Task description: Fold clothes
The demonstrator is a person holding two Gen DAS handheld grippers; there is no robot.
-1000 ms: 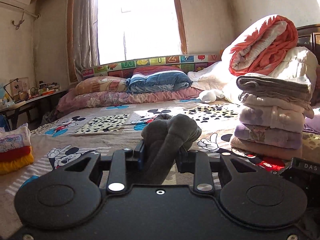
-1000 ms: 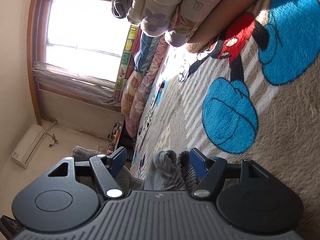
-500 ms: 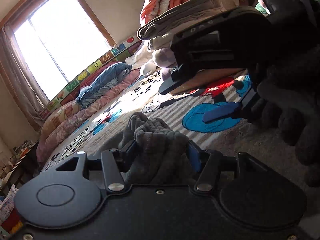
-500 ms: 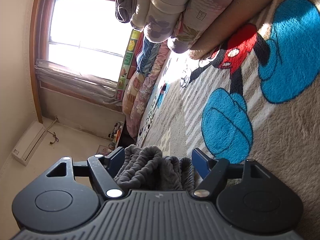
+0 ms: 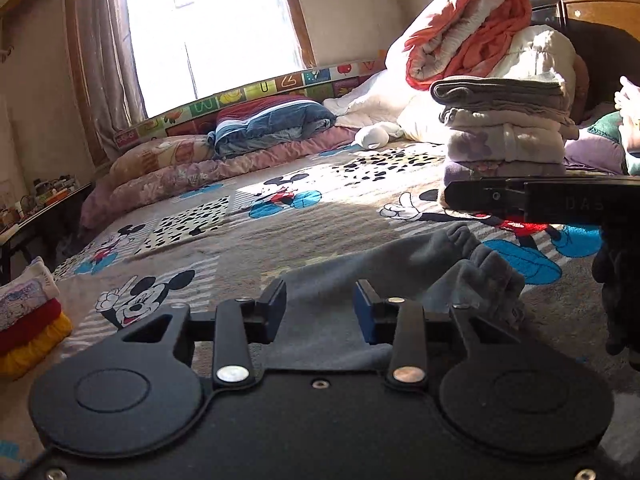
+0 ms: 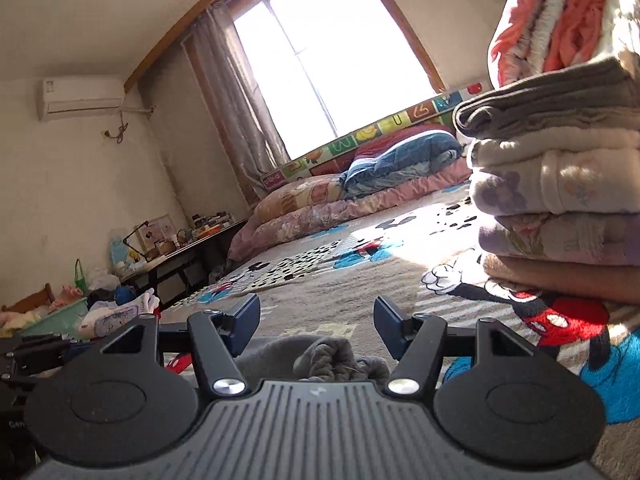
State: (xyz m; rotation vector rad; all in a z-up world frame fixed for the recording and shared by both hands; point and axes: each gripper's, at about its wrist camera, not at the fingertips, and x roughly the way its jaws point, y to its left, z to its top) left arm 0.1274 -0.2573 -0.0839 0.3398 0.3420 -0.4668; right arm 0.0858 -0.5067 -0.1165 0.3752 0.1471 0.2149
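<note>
A grey fleece garment (image 5: 384, 272) lies on the Mickey Mouse blanket (image 5: 224, 248), its ribbed cuffs bunched at the right. My left gripper (image 5: 320, 312) is open and empty just above its near part. In the right wrist view the garment's cuffs (image 6: 332, 356) lie below my right gripper (image 6: 316, 320), which is open and empty. The right gripper's black body (image 5: 560, 200) shows at the right of the left wrist view.
A stack of folded clothes (image 5: 504, 140) stands at the right on the bed, also in the right wrist view (image 6: 560, 196), with a rolled orange and white quilt (image 5: 468, 28) behind. Pillows (image 5: 224, 148) line the window side. Small folded items (image 5: 28, 320) lie at the left edge.
Both grippers have opened and let go of the grey garment, which now lies on the blanket. Both cameras have swung back to level.
</note>
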